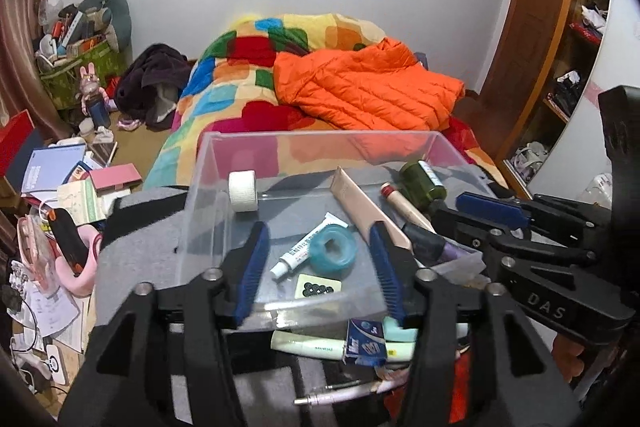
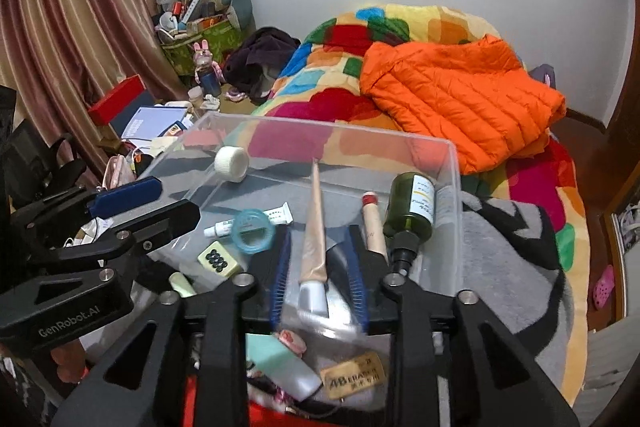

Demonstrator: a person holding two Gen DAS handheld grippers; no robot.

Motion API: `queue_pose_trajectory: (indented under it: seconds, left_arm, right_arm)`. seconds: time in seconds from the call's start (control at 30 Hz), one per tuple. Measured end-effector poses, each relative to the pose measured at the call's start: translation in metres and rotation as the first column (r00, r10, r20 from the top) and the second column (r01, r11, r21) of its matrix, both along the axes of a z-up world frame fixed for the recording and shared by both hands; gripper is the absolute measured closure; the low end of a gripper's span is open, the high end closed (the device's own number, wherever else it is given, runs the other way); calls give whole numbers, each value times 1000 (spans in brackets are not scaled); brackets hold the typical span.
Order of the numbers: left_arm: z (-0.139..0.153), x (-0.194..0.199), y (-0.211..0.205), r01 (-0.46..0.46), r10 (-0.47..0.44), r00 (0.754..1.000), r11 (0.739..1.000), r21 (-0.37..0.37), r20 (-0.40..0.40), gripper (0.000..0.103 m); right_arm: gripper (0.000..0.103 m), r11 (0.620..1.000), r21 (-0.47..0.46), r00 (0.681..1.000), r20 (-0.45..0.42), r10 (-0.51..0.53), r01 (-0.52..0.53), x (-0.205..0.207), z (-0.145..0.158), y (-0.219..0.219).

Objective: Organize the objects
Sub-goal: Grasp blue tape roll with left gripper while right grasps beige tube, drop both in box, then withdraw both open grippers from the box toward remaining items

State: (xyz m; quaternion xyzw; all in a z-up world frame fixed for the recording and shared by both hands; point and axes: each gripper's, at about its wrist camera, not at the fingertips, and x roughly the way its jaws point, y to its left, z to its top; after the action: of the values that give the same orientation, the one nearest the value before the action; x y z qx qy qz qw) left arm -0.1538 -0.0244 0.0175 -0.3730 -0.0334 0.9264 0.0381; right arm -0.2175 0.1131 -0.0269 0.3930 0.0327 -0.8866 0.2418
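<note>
A clear plastic box stands on a grey blanket on the bed. It holds a white tape roll, a teal ring, a small white tube, a beige tube, a green bottle and a card of black dots. My left gripper is open and empty over the box's near wall. My right gripper is open around the beige tube's white cap end without gripping it.
Loose items lie before the box: a pale green tube, a blue packet, an eraser. An orange jacket lies on the colourful quilt. Cluttered floor at left, wooden shelves at right.
</note>
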Motion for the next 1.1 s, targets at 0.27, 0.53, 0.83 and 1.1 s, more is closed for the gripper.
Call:
queue_pose_trajectory:
  seconds: [0.27, 0.53, 0.83, 1.1]
  left_arm:
    - [0, 39, 3, 35, -36, 999, 998, -58, -19, 32]
    - [-38, 78, 17, 99, -91, 992, 990, -96, 89, 32]
    - [-59, 110, 24, 182, -170, 978, 978, -101, 120, 19]
    - [-67, 97, 29, 241, -225, 965, 964, -113, 136, 19]
  right_arm:
    - [43, 1000, -15, 997, -72, 1, -2, 41, 18, 22]
    - [32, 996, 74, 998, -40, -43, 46, 74, -13, 53]
    - [32, 960, 199, 979, 5, -202, 197, 81, -52, 97]
    - [32, 948, 259, 981, 4, -195, 187, 87, -67, 90]
